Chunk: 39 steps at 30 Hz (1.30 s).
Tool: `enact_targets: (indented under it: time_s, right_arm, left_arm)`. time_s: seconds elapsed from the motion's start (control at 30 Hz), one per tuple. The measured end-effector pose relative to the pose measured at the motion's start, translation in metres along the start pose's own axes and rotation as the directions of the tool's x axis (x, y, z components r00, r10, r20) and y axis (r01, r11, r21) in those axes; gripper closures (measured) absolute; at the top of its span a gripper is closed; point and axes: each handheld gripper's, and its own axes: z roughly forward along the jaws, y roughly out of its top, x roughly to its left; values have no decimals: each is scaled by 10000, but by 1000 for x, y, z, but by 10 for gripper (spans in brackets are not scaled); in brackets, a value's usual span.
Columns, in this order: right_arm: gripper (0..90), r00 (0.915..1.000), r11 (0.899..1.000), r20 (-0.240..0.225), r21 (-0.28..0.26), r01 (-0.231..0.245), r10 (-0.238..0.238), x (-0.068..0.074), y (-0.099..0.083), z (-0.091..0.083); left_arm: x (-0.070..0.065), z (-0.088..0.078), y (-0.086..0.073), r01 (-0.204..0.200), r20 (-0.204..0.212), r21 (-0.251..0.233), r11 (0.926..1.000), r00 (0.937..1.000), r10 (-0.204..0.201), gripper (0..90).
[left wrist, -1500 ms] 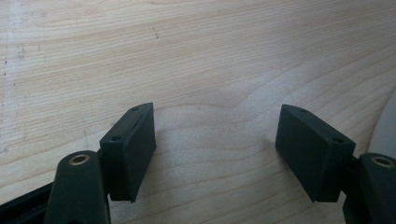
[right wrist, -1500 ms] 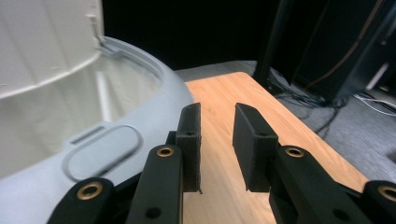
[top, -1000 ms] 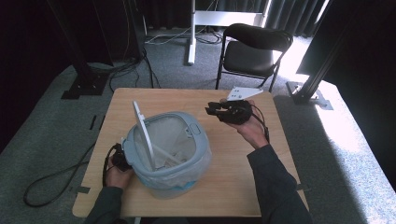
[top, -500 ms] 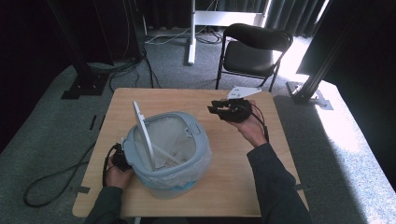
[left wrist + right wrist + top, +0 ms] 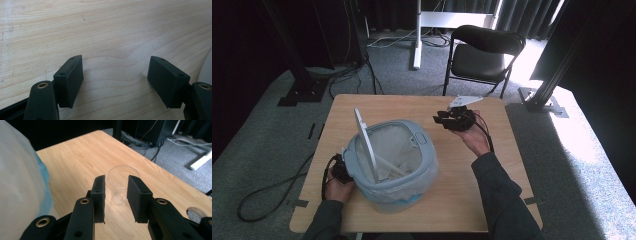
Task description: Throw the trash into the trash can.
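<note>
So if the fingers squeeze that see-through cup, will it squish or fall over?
The clear cup looks thin-walled and empty, so it is probably very light and may flex or crack under a hard squeeze. It stands upright on the smooth wooden table and seems narrower at its base, so a sideways nudge could likely tip or slide it. The right gripper is open, just short of it.

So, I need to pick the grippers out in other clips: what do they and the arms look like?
Both grippers are black. The left gripper has two flat, blocky jaws on arms with brass-ringed pivots; the right gripper matches. In the high view the right one carries a pale grey three-cornered plate. A black cable trails from the left one. The sleeves are dark grey.
</note>
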Motion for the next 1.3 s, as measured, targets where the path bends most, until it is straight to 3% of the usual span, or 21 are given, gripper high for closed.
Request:
enact_targets:
  time_s: [0.7,1.13,1.3]
  right_arm:
    - [655,9931,9932,532,443,-1073,1049,-18,-13,47]
    - [650,9892,9891,710,633,-1331,1286,-25,-6,68]
    - [649,9839,9839,787,668,-1657,1603,-26,-7,78]
  left_arm:
    - [0,0,0,28,-17,-29,10000,10000,-28,288]
    - [0,0,0,35,-14,-33,10000,10000,-35,288]
    - [0,0,-1,43,-15,-26,10000,10000,-43,288]
